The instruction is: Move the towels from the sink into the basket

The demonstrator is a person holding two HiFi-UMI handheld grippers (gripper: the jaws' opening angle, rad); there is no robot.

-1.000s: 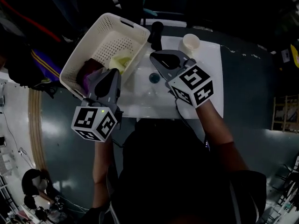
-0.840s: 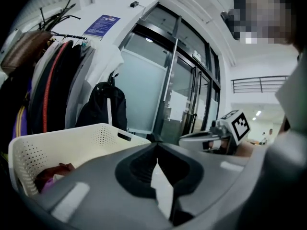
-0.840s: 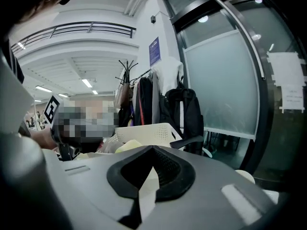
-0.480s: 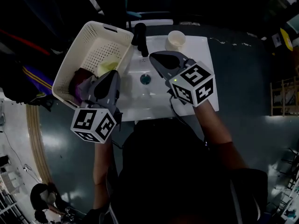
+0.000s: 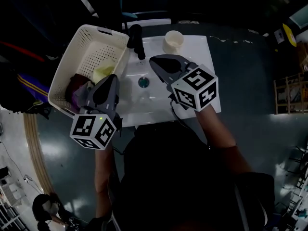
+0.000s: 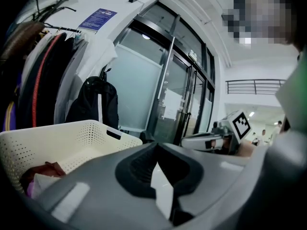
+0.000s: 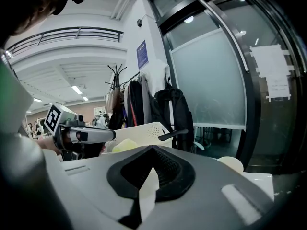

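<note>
Two grippers hover above the front of the white sink (image 5: 159, 102), each with its jaws pressed together and nothing between them. The left gripper (image 5: 111, 79) points toward 12 o'clock, with its tip over the seam where the basket meets the sink. The right gripper (image 5: 154, 61) points toward 10 o'clock across the basin, and its tip sits at 1 o'clock from the drain (image 5: 143, 82).

Both towels lie in the cream basket (image 5: 72, 52), which stands against the sink at its 9 o'clock side. The yellow-green towel (image 5: 103, 73) lies just beside the left gripper's tip, at its 11 o'clock. The dark red towel (image 5: 76, 86) is bunched at 9 o'clock from that tip, in the basket's near end.

A black faucet (image 5: 135, 38) rises at 12 o'clock from the drain, and a cream cup (image 5: 173, 41) stands on the sink's back rim at 1 o'clock. In the gripper views, coats (image 6: 43, 75) and a black backpack (image 7: 175, 111) hang behind the basket, beside glass doors (image 6: 177, 90).
</note>
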